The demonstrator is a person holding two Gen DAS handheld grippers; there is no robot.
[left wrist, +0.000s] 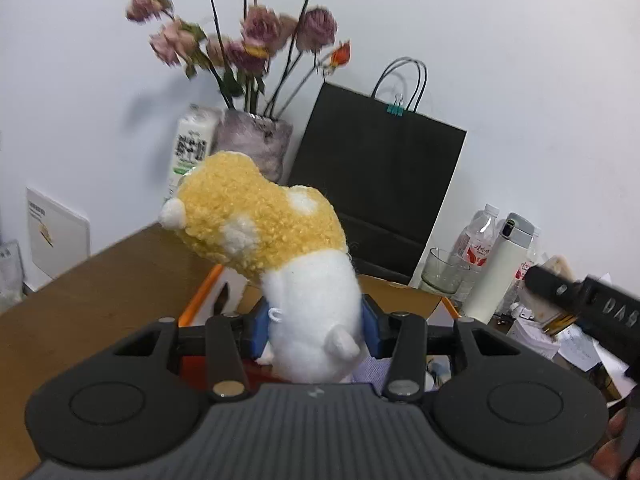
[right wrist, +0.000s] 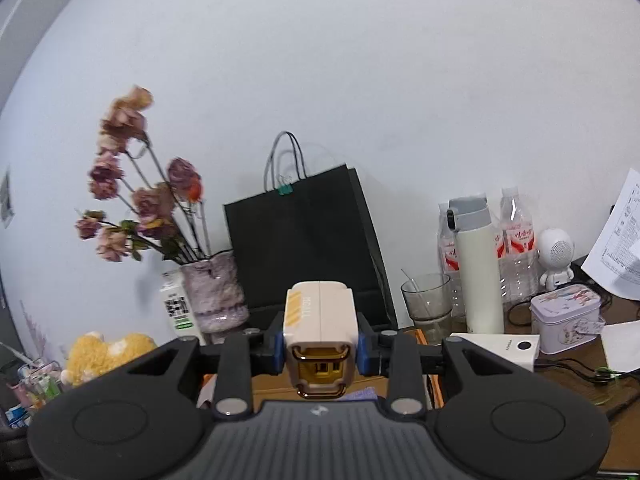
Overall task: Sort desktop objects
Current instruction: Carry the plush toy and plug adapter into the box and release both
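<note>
My left gripper (left wrist: 316, 326) is shut on a yellow and white plush toy (left wrist: 280, 248), held up above the wooden desk (left wrist: 100, 292); the toy also shows at the lower left of the right wrist view (right wrist: 108, 354). My right gripper (right wrist: 320, 350) is shut on a cream box-shaped gadget with a gold clasp (right wrist: 320, 336), held above the desk. The right gripper's black body shows at the right edge of the left wrist view (left wrist: 592, 304). An orange-rimmed box (left wrist: 200, 292) lies under both grippers, mostly hidden.
At the back stand a vase of dried roses (right wrist: 212, 292), a milk carton (left wrist: 192, 148), a black paper bag (right wrist: 304, 240), a glass (right wrist: 430, 300), a cream thermos (right wrist: 478, 272), water bottles (right wrist: 516, 240), a tin (right wrist: 566, 316), a white speaker (right wrist: 556, 256), papers and cables.
</note>
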